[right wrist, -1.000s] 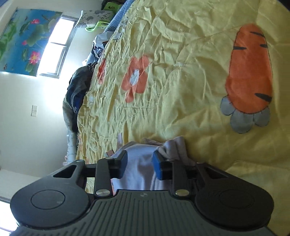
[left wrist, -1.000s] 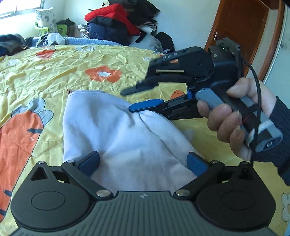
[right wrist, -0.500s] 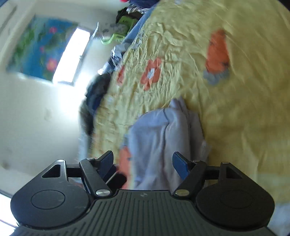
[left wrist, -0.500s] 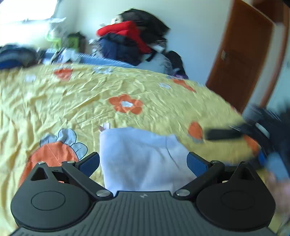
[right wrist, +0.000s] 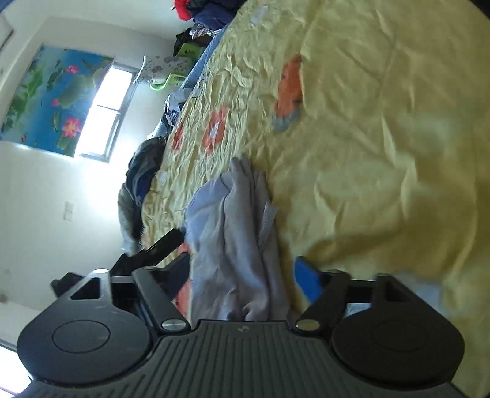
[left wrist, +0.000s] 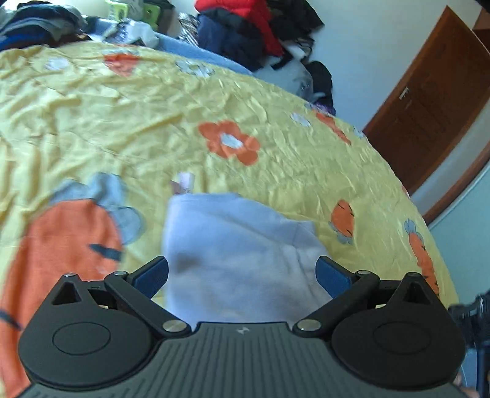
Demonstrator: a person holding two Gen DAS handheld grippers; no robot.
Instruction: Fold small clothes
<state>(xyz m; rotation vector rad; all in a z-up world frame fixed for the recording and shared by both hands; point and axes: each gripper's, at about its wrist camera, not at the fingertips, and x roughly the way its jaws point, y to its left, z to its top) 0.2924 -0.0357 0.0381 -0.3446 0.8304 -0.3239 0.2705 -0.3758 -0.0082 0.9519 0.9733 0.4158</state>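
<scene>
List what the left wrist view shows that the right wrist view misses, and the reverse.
Only the left wrist view: the brown door, a large orange carrot print, and the left gripper, jaws open. Only the right wrist view: the window, a lotus picture, and the right gripper, its jaws opening, pads clear of the cloth. Both: the pale folded garment on the yellow bedspread, plus the clothes pile.

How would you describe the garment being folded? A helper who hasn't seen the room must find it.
Look at the bed covered by the yellow sheet printed with orange flowers and carrots. On it lies one small pale lavender-grey garment, folded, beside a big orange carrot print. It is the only loose, plain, unprinted cloth on the sheet.
</scene>
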